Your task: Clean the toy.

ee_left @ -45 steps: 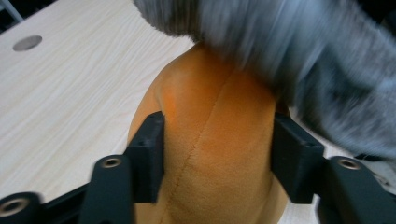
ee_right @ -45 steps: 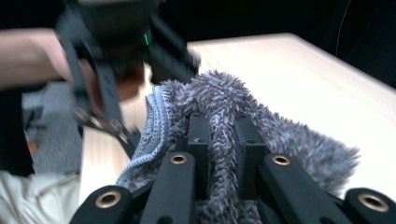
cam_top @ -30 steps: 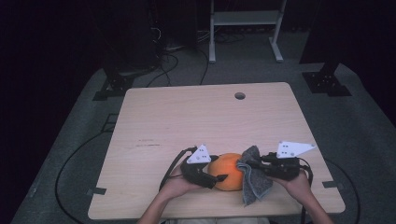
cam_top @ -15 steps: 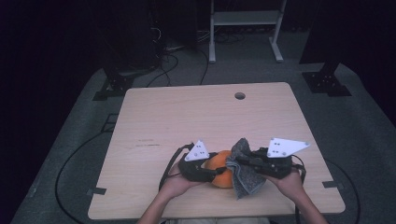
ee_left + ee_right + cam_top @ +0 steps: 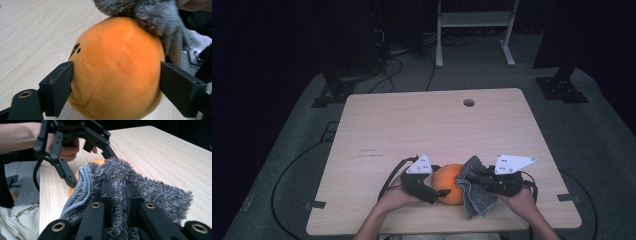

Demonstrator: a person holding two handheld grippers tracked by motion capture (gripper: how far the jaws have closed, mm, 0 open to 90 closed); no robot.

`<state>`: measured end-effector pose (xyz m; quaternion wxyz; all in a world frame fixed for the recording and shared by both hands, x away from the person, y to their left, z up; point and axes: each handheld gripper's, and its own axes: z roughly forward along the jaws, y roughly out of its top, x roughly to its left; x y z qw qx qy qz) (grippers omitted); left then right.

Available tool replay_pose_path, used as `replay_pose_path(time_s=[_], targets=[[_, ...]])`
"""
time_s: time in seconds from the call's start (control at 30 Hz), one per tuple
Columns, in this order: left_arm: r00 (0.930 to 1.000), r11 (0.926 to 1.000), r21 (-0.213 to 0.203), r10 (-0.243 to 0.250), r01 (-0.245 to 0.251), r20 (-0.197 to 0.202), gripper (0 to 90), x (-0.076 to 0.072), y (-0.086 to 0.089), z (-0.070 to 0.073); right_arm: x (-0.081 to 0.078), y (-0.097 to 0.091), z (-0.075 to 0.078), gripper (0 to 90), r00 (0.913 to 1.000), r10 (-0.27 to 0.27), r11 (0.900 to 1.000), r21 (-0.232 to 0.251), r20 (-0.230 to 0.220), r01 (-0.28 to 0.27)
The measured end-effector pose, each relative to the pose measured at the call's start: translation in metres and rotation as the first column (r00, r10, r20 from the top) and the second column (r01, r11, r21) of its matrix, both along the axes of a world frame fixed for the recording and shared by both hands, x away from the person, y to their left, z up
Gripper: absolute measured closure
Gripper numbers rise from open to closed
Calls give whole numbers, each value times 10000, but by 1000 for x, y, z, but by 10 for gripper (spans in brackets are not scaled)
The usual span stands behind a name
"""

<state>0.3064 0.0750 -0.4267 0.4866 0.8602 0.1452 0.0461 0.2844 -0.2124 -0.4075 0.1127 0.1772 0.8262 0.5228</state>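
At the near edge of the wooden table (image 5: 422, 125), between the person's two hands, an orange plush ball (image 5: 449, 183) is sitting on the tabletop. The left gripper (image 5: 438, 192) is straddling it, its jaws having just been opening, one black pad touching the ball's side and the other standing just clear of it. The right gripper (image 5: 117, 192) is clamping a grey fluffy cloth (image 5: 140, 187) tight between its jaws and is pressing that cloth against the ball's far side.
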Motion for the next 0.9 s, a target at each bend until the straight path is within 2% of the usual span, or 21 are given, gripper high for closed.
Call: replay_pose_path(time_s=[0.1, 0.23, 0.27, 0.33, 0.37, 0.4, 0.47, 0.5, 0.53, 0.57, 0.63, 0.67, 0.7, 0.77, 0.83, 0.9], targets=[[9998, 10000, -37, -86, 87, 161, 189, 0, -1, 0, 2, -11, -4, 793, 9997, -174, 9998, 70, -159, 176], [9999, 9999, -134, -81, 82, 81, 191, 0, 0, -1, 3, -23, -8, 793, 9984, -486, 9988, -14, -305, 485], [10000, 9999, -160, -55, 56, 64, 207, 0, 0, -1, 4, -30, -12, 793, 9963, -689, 9976, 47, -516, 692], [9995, 9996, -178, 244, -240, 209, 272, -1, 1, 1, 4, -37, -13, 793, 9941, -938, 9956, -98, -536, 934], [9995, 9996, -178, 244, -240, 209, 303, -1, 1, 1, 4, -37, -13, 793, 9941, -938, 9956, -98, -536, 934], [9982, 9983, -239, 531, -524, 284, 328, -2, 2, 7, 2, -41, -8, 794, 9925, -1115, 9937, -4, -495, 1117], [9955, 9965, -217, 812, -803, 480, 357, -4, 2, 15, -2, -41, 2, 794, 9940, -1053, 9938, 340, -288, 1063], [9955, 9965, -217, 812, -803, 480, 361, -4, 2, 15, -3, -39, 8, 794, 9954, -952, 9940, 525, -125, 957], [9913, 9944, 203, 1019, -1039, 838, 362, -6, 0, 22, -5, -36, 14, 794, 9966, -820, 9942, 700, 1, 818], [9902, 9936, 355, 1040, -1077, 936, 363, -7, -1, 25, -6, -31, 20, 794, 9976, -677, 9943, 828, 117, 665], [9897, 9927, 463, 1065, -1113, 956, 364, -8, -2, 26, -6, -24, 25, 794, 9984, -519, 9945, 921, 211, 497], [9889, 9913, 582, 1118, -1179, 983, 363, -10, -5, 26, -6, -7, 32, 793, 9989, -142, 9953, 964, 443, 99], [9889, 9913, 582, 1118, -1179, 983, 363, -10, -5, 26, -6, -7, 32, 793, 9989, -142, 9953, 964, 443, 99], [9913, 9932, 380, 1068, -1100, 774, 346, -11, -4, 25, -1, 15, 30, 793, 9987, 181, 9986, 484, 478, -205], [9959, 9974, 95, 709, -715, 561, 264, -10, -1, 23, 4, 23, 21, 794, 9995, 234, 9995, 195, 214, -238], [9971, 9987, -37, 505, -504, 565, 185, -7, 4, 20, 6, 23, 12, 794, 9997, 261, 9996, 112, 0, -261]])
